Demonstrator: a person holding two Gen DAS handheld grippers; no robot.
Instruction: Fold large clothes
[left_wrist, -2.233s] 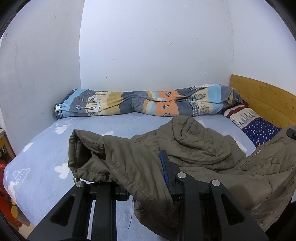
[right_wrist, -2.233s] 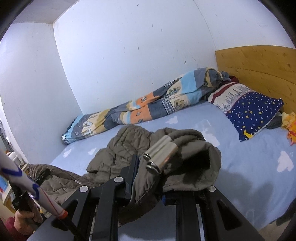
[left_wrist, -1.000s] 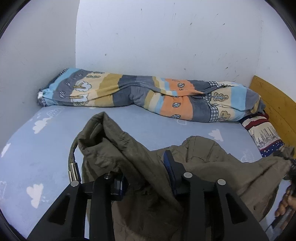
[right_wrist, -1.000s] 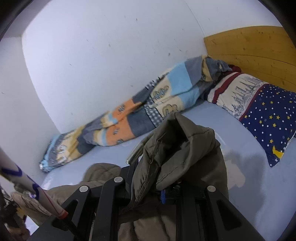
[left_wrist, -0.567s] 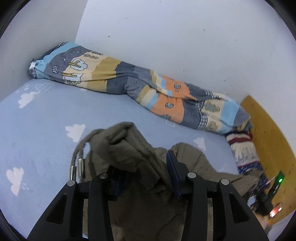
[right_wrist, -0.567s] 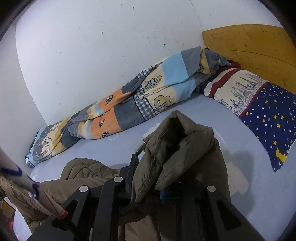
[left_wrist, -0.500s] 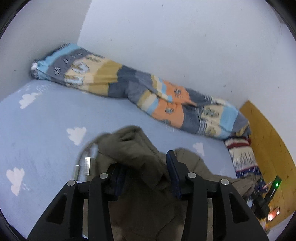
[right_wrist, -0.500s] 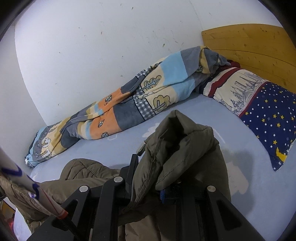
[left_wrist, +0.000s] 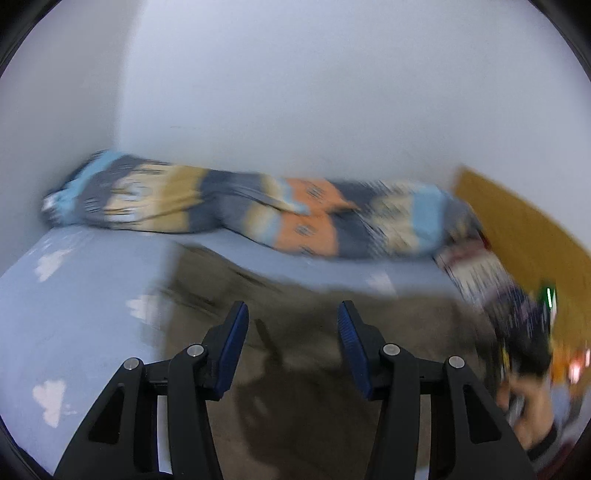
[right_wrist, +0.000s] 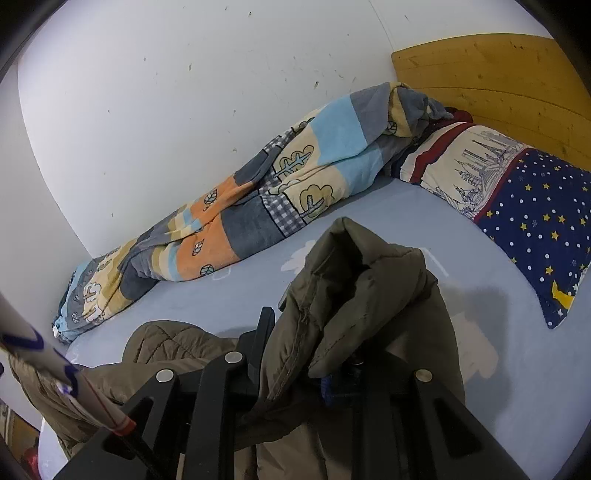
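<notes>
An olive-brown quilted jacket (left_wrist: 303, 325) lies spread on the light blue bed sheet (left_wrist: 85, 295). The left wrist view is blurred by motion. My left gripper (left_wrist: 291, 332) is open and empty, its blue pads wide apart above the jacket. My right gripper (right_wrist: 314, 354) is shut on a bunched fold of the jacket (right_wrist: 354, 280), which stands up between its fingers. The rest of the jacket trails to the lower left (right_wrist: 173, 347).
A rolled patchwork blanket (right_wrist: 258, 192) lies along the white wall at the back. A starry blue pillow (right_wrist: 524, 206) rests by the wooden headboard (right_wrist: 480, 70). The sheet (right_wrist: 517, 354) lies bare to the right of the jacket.
My left gripper has opened and let go of the jacket, which now lies flat below it. The left view is moving fast. The right gripper still holds its fold.
</notes>
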